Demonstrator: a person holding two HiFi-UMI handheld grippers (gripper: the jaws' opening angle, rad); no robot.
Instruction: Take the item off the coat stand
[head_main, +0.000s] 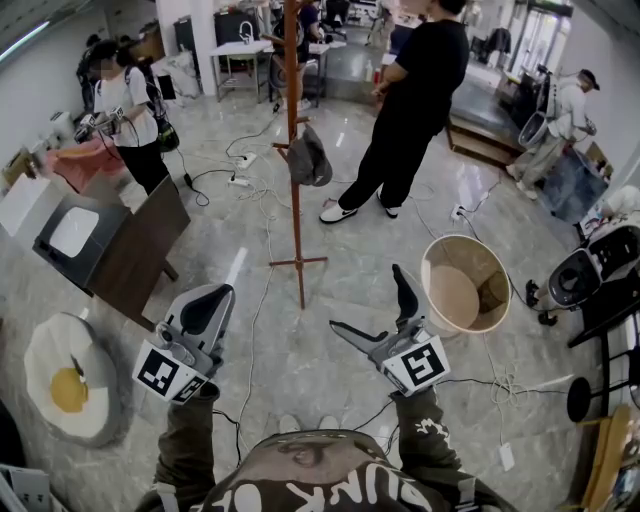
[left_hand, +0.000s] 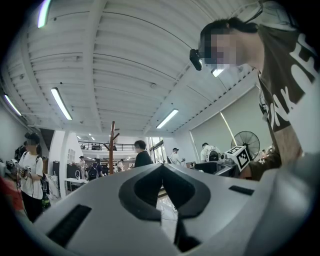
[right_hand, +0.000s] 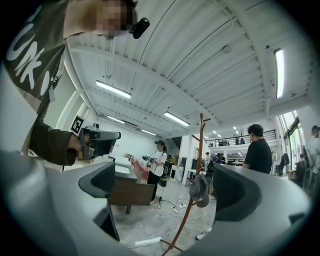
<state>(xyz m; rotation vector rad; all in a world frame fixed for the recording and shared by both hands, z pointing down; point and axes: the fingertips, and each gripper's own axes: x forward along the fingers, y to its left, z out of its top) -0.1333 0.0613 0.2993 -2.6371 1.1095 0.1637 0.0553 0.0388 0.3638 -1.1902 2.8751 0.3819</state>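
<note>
A grey cap (head_main: 308, 158) hangs on a side peg of the tall wooden coat stand (head_main: 292, 110), which rises from the tiled floor ahead of me. Both grippers are held low, well short of the stand. My left gripper (head_main: 225, 290) has its jaws closed together with nothing between them; in the left gripper view (left_hand: 162, 170) they meet at a thin seam, and the stand (left_hand: 112, 147) is far off. My right gripper (head_main: 367, 298) stands wide open and empty. In the right gripper view (right_hand: 165, 195) the cap (right_hand: 199, 190) and stand (right_hand: 200, 145) show between the jaws, at a distance.
A round tan basket (head_main: 465, 285) sits on the floor to the right of the stand. A dark wooden table (head_main: 135, 245) and an egg-shaped cushion (head_main: 68, 385) are at left. Cables (head_main: 255, 215) trail around the stand's base. A person in black (head_main: 410, 100) walks behind it.
</note>
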